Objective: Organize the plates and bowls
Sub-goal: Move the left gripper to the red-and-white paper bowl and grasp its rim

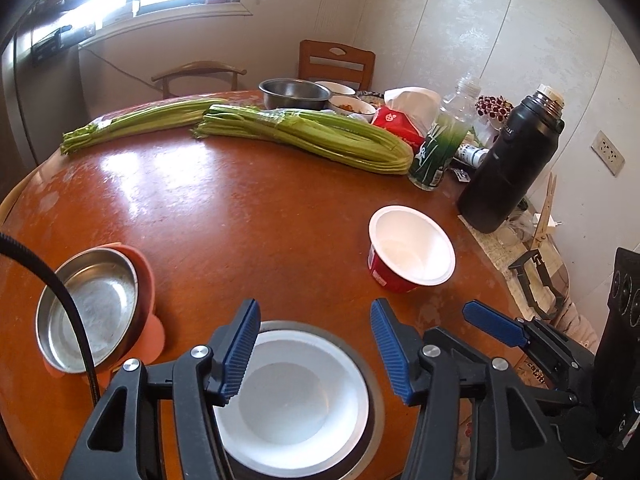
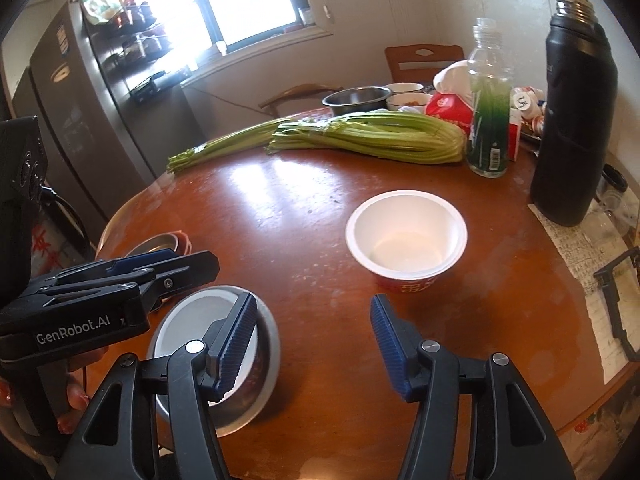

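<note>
At the near edge of the table [image 1: 240, 208], the white bowl [image 1: 292, 400] sat nested in a steel bowl [image 1: 374, 408], stacked away, so the left gripper [image 1: 316, 352] and right gripper [image 2: 314, 346] hung partly open, empty.

On the table [image 1: 224, 208], a bowl [image 1: 296, 404] nested in a metal dish [image 1: 374, 396] sits nearest me. A steel bowl [image 1: 88, 308] lies to its left, a cup [image 1: 412, 248] ahead right, celery [image 1: 312, 140] behind.
</note>
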Tool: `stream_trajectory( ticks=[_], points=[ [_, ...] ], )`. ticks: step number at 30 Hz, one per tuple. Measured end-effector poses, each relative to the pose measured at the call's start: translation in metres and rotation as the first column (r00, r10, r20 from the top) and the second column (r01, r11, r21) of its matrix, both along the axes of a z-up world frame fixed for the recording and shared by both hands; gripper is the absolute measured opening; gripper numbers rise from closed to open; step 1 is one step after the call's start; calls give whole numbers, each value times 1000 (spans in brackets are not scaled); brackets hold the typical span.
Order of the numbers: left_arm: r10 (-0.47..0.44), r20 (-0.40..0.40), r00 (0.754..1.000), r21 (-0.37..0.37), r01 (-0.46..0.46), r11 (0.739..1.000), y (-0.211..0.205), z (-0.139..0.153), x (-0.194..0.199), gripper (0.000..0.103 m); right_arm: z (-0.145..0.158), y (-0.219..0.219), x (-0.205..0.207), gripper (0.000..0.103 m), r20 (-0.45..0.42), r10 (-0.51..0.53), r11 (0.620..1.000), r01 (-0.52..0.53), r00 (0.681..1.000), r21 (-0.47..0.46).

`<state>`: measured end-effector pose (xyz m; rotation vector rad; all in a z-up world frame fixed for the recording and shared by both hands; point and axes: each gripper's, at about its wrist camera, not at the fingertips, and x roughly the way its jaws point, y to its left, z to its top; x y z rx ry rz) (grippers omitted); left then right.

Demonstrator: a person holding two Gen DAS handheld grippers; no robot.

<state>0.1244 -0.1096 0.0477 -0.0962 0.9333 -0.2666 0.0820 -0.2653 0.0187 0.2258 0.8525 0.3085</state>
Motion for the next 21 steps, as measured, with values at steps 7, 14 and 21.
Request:
stream_trajectory(
  ticks=[7, 14, 21],
  points=[
    [-41, -17, 999, -2, 41, 999, -21, -3, 21, 57, -5, -23, 12, 62, -17, -62, 998, 62, 998, 0],
    [-65, -42, 997, 3, 65, 998, -38, -10, 42, 57, -13, -41, 26, 62, -41, -110, 994, 110, 993, -3],
    [-103, -64, 993, 10, 103, 995, -58, -17, 64, 57, -28, -60, 44, 62, -75, -155, 988, 154, 985, -14]
  ],
)
